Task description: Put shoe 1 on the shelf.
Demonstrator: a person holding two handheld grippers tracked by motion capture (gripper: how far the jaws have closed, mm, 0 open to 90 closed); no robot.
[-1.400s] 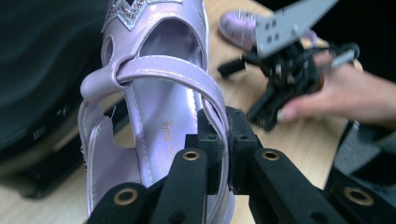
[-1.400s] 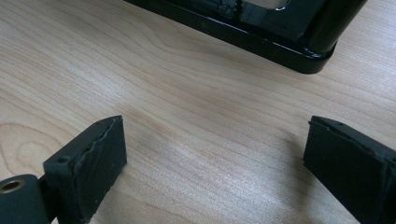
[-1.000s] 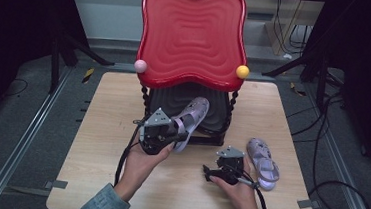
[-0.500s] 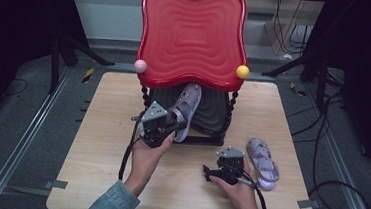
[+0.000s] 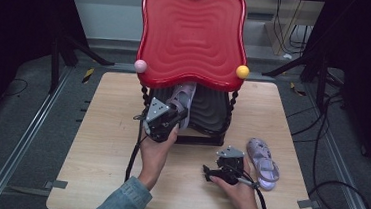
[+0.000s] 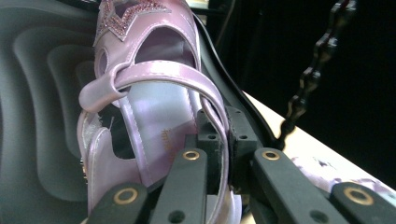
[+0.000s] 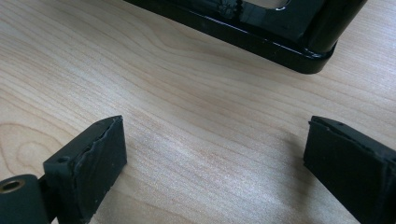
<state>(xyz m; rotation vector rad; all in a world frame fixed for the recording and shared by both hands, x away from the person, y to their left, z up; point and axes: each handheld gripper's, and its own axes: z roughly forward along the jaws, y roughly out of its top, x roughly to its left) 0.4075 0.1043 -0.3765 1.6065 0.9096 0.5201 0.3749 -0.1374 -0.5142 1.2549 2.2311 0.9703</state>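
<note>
Since the earlier frame the left gripper has carried the lilac patent child's sandal with a glittery star on its toe farther in, so that the shoe now sits under the red wavy-edged plastic top shelf of the rack, over the dark ribbed lower shelf. In the left gripper view that sandal stands toe up against the dark ribbed surface, and the black jaws are clamped on its side edge just below the strap. The person's left hand wraps the gripper body from the near side, a denim sleeve showing at the wrist. A pink ball and a yellow ball cap the shelf's left and right front corners, above beaded black posts. To the right, on the pale wooden table, the matching second lilac sandal lies flat, sole down, well apart from the rack. The right gripper rests low on the table just left of that sandal, held by the right hand; in the right gripper view its fingers stand wide apart over bare wood, with the rack's glossy black base frame beyond them.
</note>
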